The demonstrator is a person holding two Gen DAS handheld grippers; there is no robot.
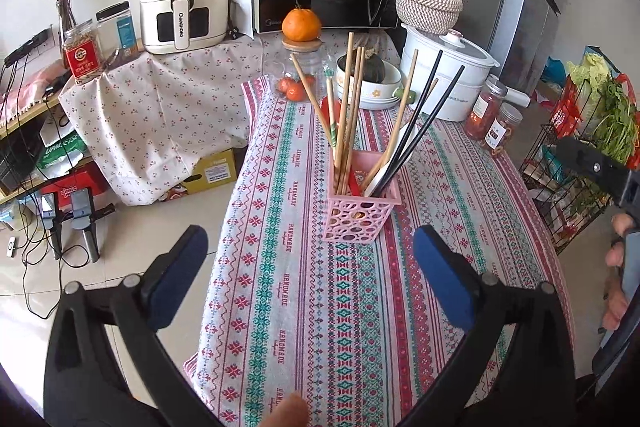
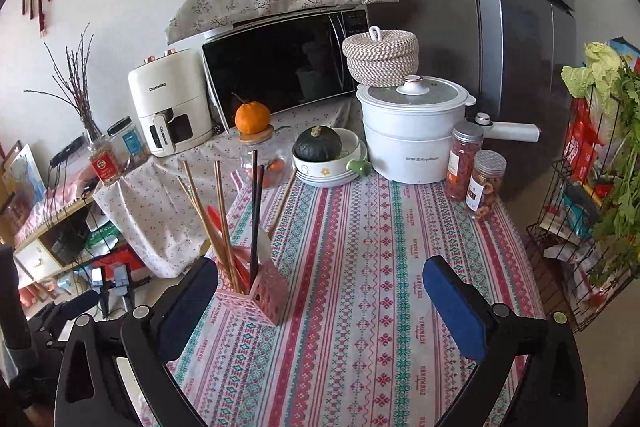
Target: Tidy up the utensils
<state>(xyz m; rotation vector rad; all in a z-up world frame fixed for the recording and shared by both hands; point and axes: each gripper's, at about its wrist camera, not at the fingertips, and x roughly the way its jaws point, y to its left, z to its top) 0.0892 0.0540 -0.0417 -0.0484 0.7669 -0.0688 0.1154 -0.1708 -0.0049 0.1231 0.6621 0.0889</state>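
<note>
A pink perforated utensil holder (image 1: 359,205) stands on the patterned tablecloth (image 1: 304,307). It holds several wooden chopsticks (image 1: 347,115), black chopsticks (image 1: 424,119), a white spoon (image 1: 390,163) and a red utensil. My left gripper (image 1: 310,247) is open and empty, hovering just in front of the holder. In the right wrist view the holder (image 2: 256,291) sits at the left, beside the left finger (image 2: 192,299). My right gripper (image 2: 320,291) is open and empty above the cloth.
A bowl with a dark squash (image 2: 318,145), a white pot (image 2: 412,131), two spice jars (image 2: 474,175) and a glass jar topped by an orange (image 2: 252,119) stand at the table's far end. A wire rack of vegetables (image 2: 592,211) stands at the right.
</note>
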